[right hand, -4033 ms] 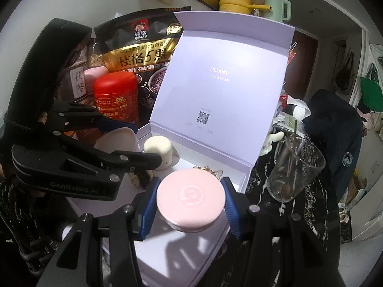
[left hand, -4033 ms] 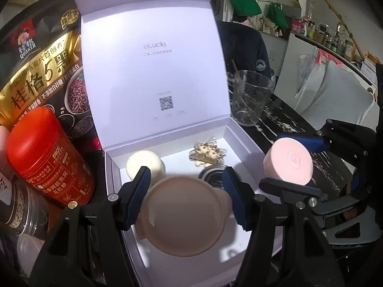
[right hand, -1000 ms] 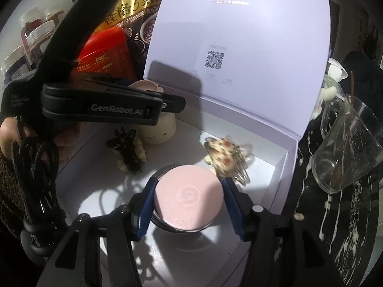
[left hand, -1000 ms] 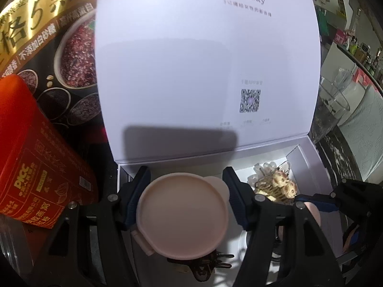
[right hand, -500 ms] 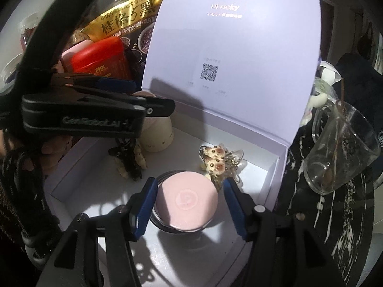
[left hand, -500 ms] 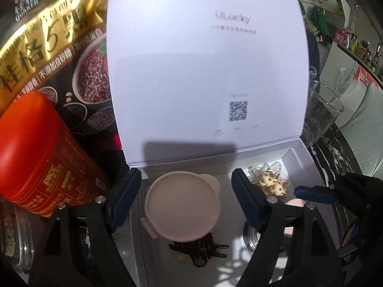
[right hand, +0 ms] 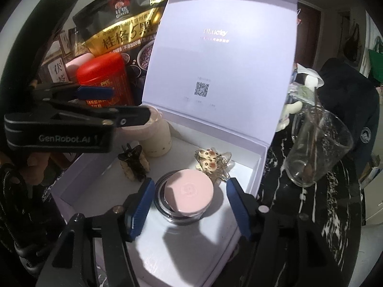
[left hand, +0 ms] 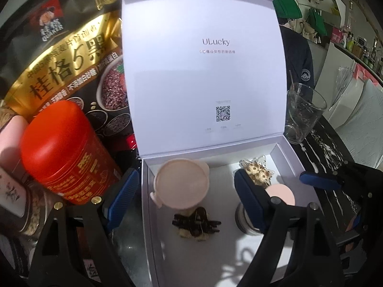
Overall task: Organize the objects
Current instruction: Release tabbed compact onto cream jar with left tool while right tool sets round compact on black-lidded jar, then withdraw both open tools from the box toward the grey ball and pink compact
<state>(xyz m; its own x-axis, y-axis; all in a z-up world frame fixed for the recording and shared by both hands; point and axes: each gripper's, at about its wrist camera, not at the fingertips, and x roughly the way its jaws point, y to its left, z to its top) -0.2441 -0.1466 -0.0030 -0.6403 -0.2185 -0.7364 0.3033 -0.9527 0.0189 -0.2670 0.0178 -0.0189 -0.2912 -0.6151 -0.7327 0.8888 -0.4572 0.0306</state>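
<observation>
Right wrist: right gripper (right hand: 189,203) just opened off pink-lidded jar (right hand: 188,197); left gripper (left hand: 184,191) gapes likewise.

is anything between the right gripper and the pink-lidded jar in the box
Nothing visible. The right gripper, whose jaws have just been opening, straddles the pink-lidded jar with clear gaps on both sides; the beaded hair clip lies behind it in the white box.

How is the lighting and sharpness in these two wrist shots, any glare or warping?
Left wrist view: fisheye bends the white box lid, and hard light casts gripper shadows on its floor. Right wrist view: the lid text is blurred, the pink-lidded jar sunlit.
</observation>
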